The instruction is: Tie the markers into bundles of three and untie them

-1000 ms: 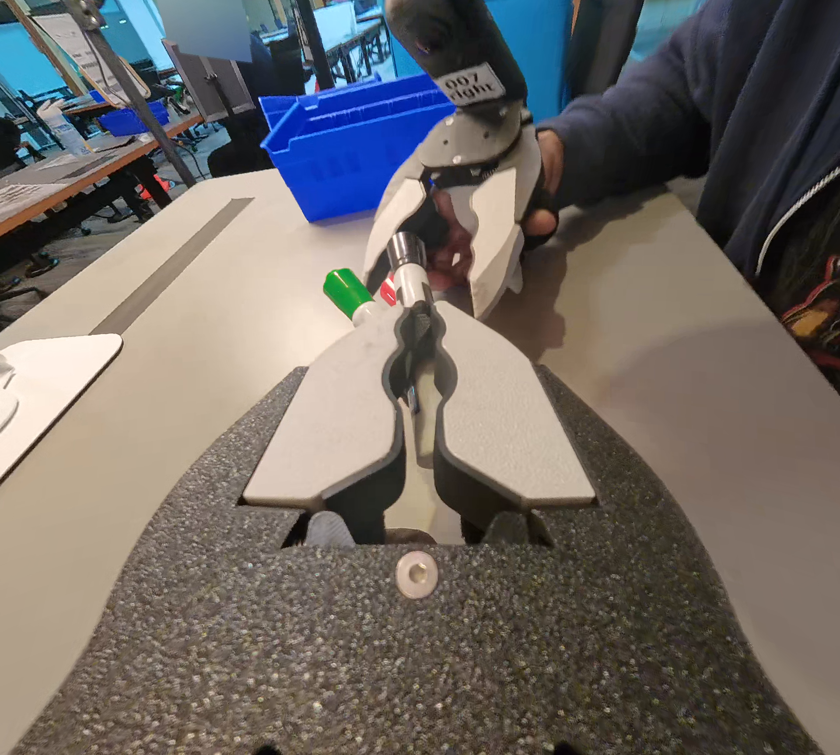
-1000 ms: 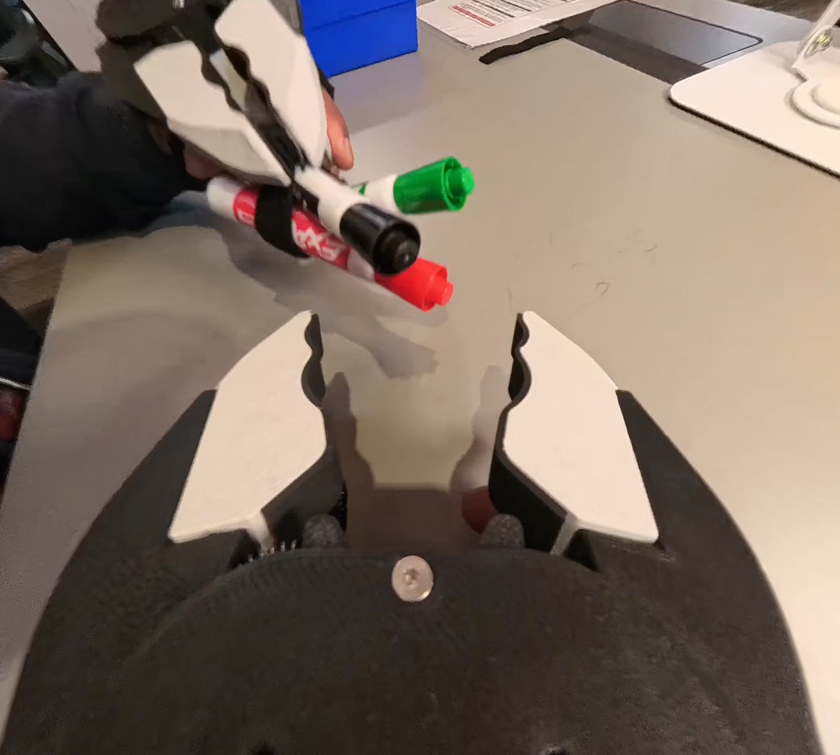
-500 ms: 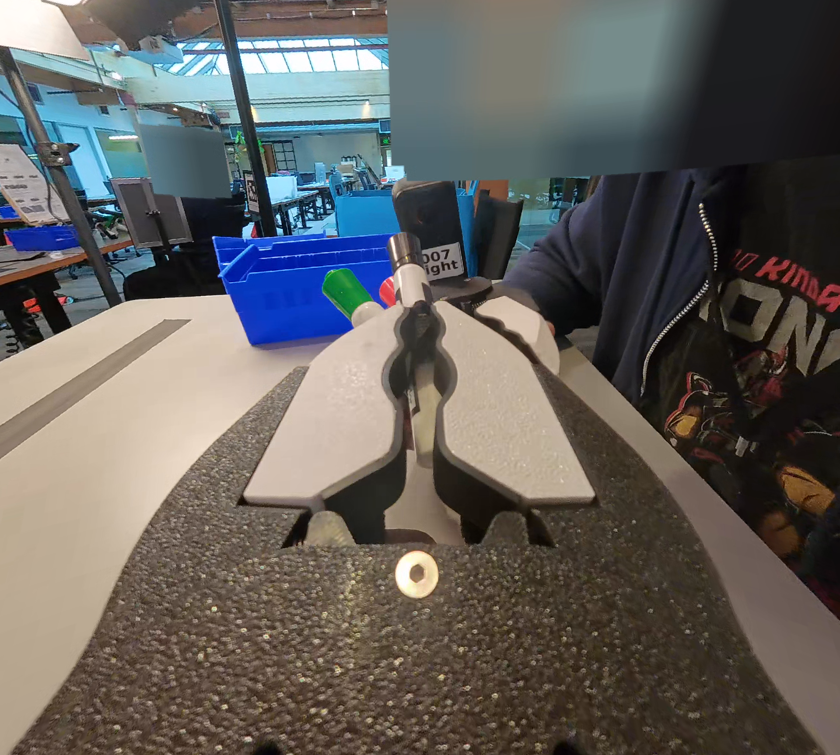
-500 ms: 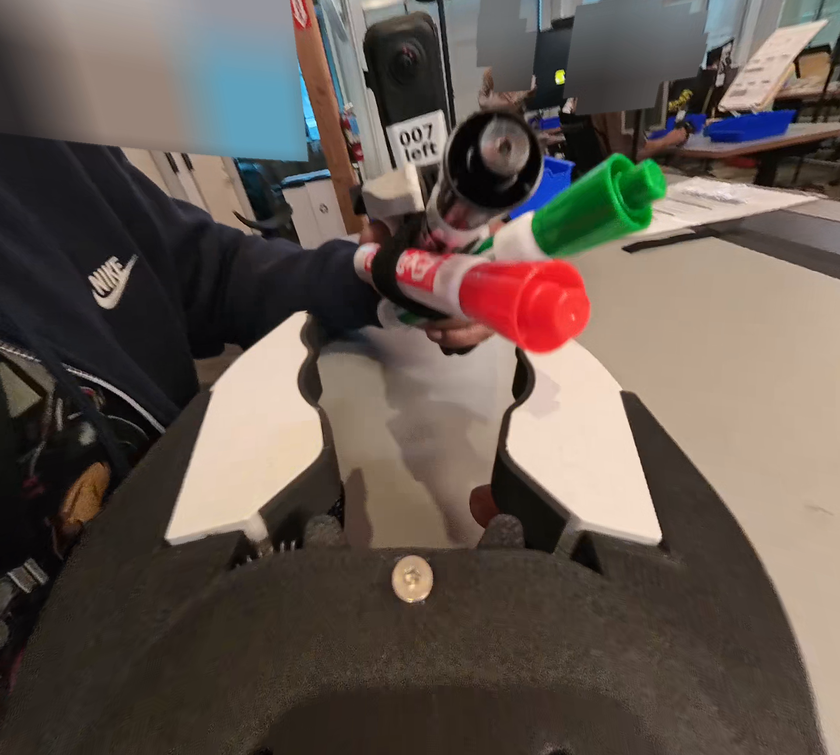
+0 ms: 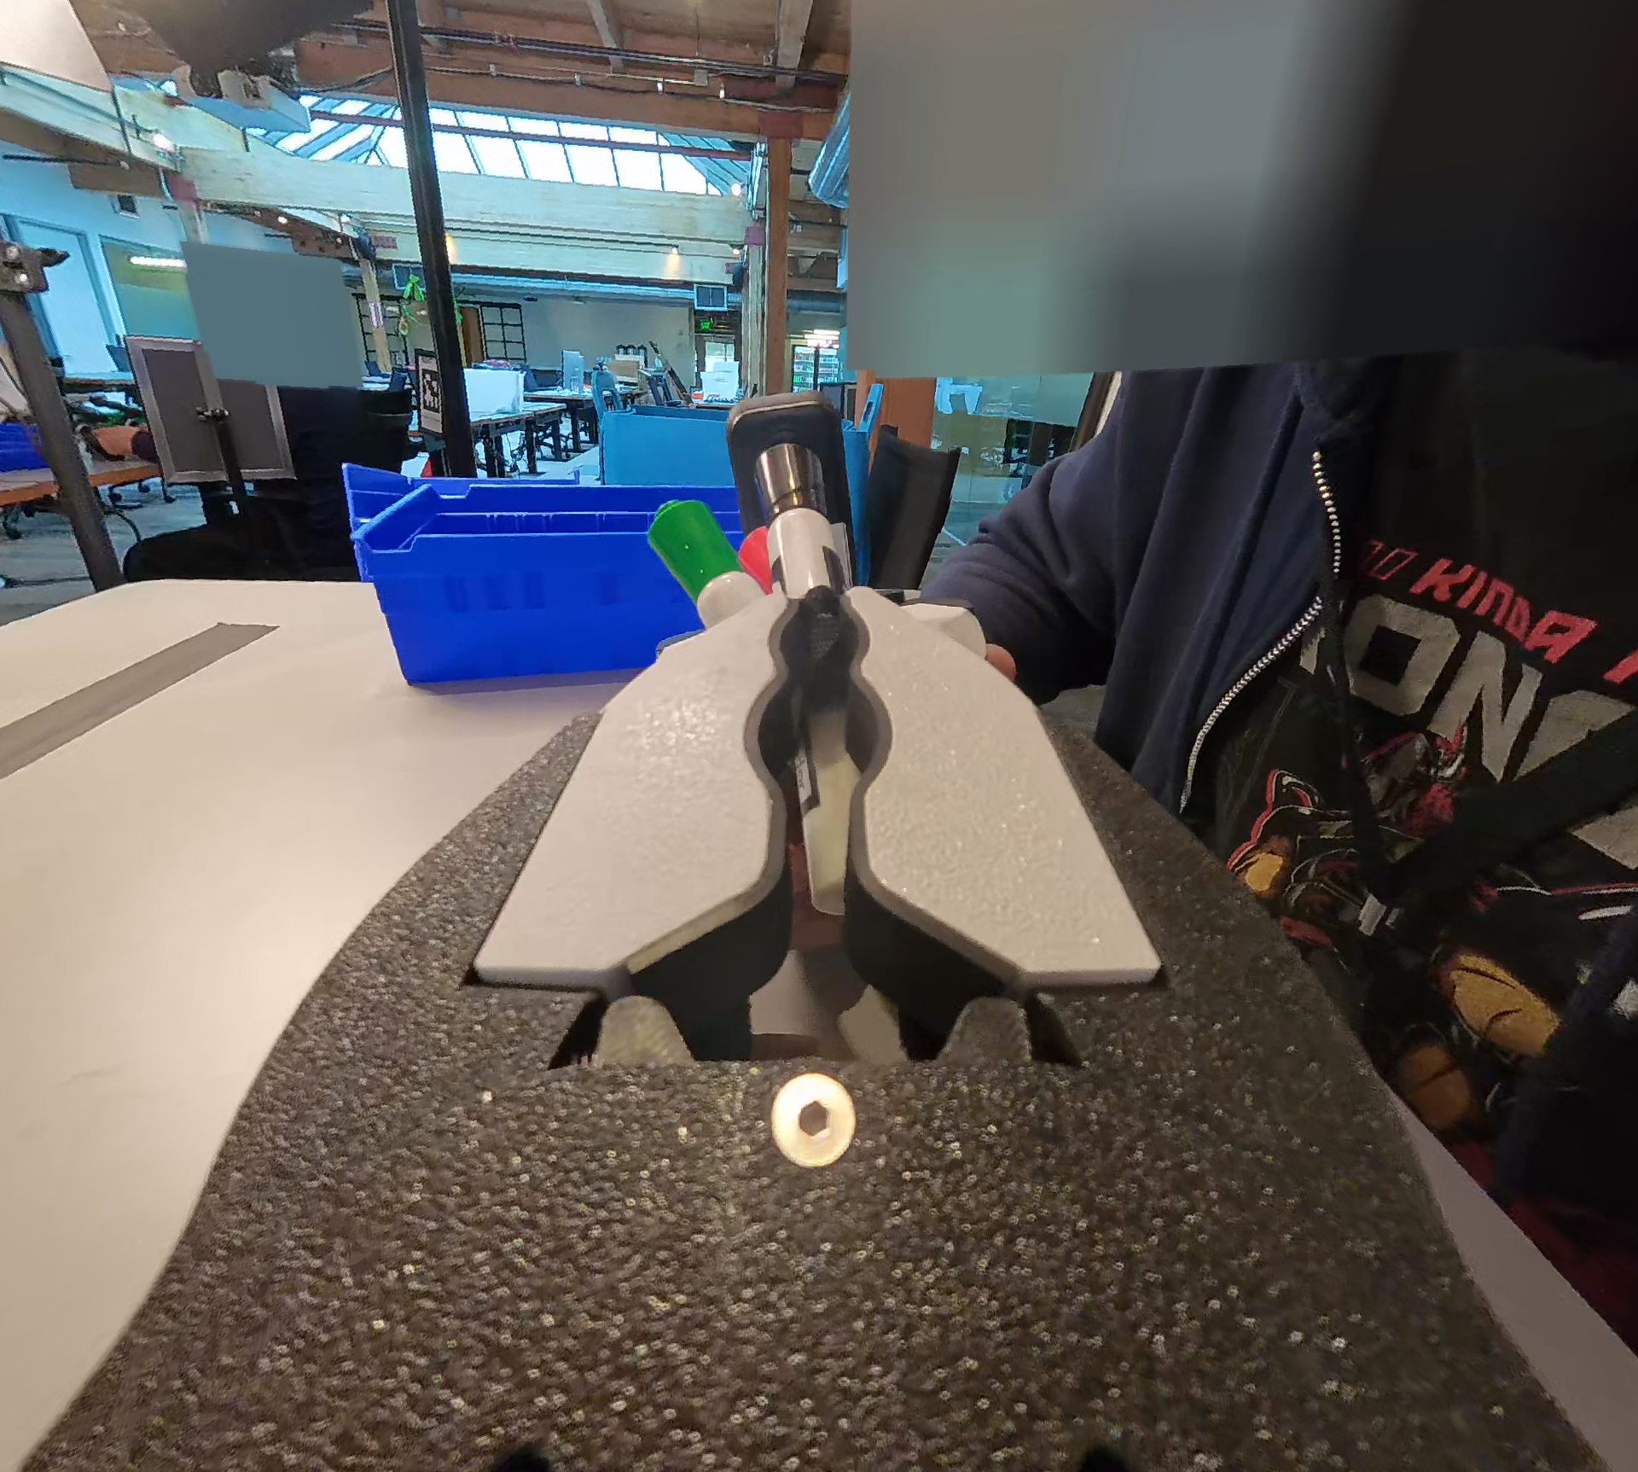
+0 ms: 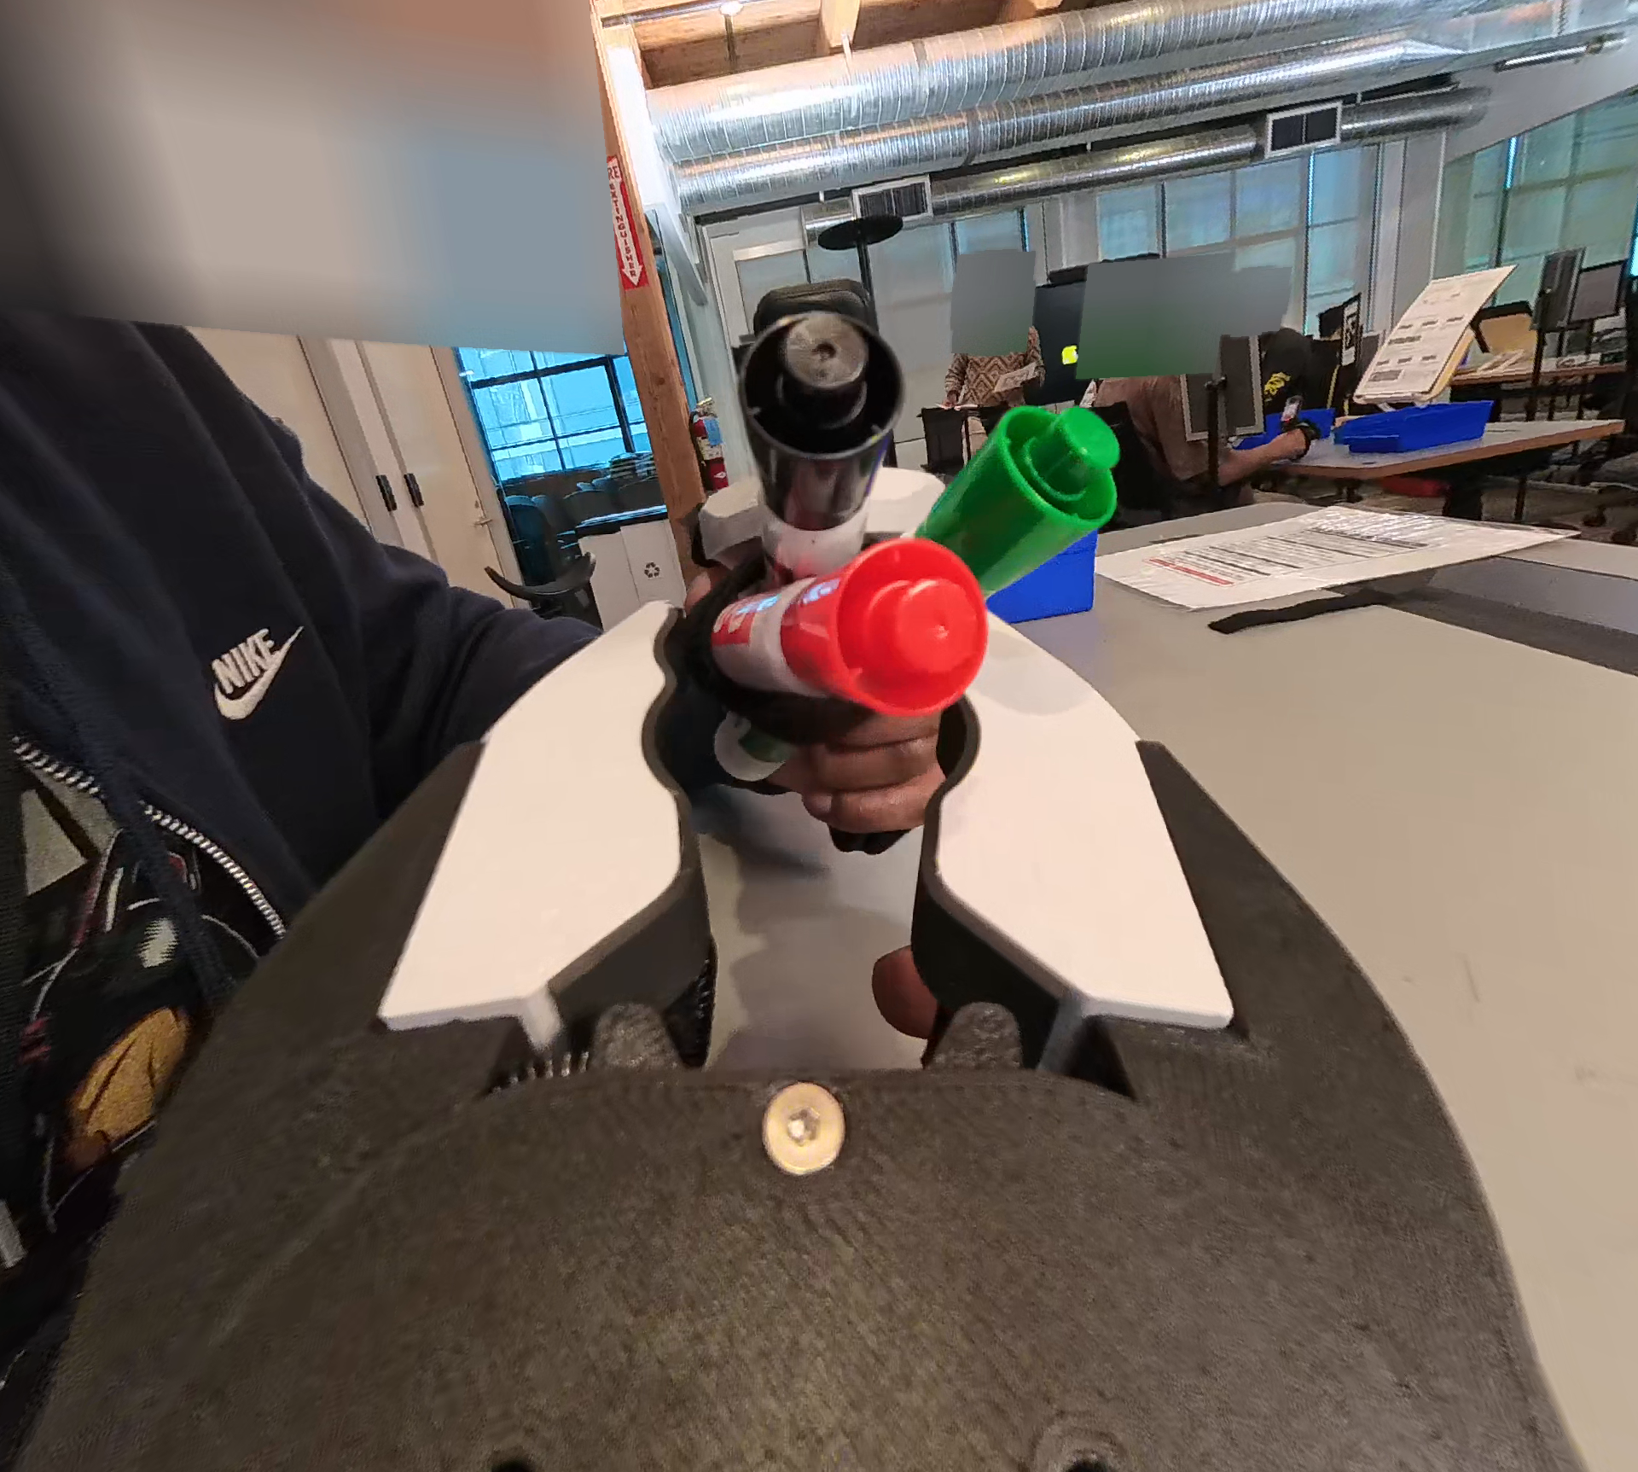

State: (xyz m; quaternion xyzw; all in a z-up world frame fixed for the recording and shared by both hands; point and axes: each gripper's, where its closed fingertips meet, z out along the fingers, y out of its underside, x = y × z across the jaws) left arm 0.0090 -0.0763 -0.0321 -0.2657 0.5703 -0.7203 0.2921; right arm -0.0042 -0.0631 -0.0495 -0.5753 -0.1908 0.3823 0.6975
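One blue bin [image 5: 532, 596] behind markers [image 5: 798, 543]

Left wrist view: mounted just behind own grey fingers [image 5: 674, 800], facing level across the pale grey table [image 5: 177, 764] toward a blue plastic bin [image 5: 532, 596]; right wrist view: same mount, facing back the opposite way, very close; shared by both: the strap-bound bundle of three markers [image 6: 851, 596], table and bin [image 6: 1046, 578].

The left hand-held gripper [image 5: 820, 614] is raised with fingers clamped together, while the right hand-held gripper [image 6: 811, 685] faces it, fingers apart
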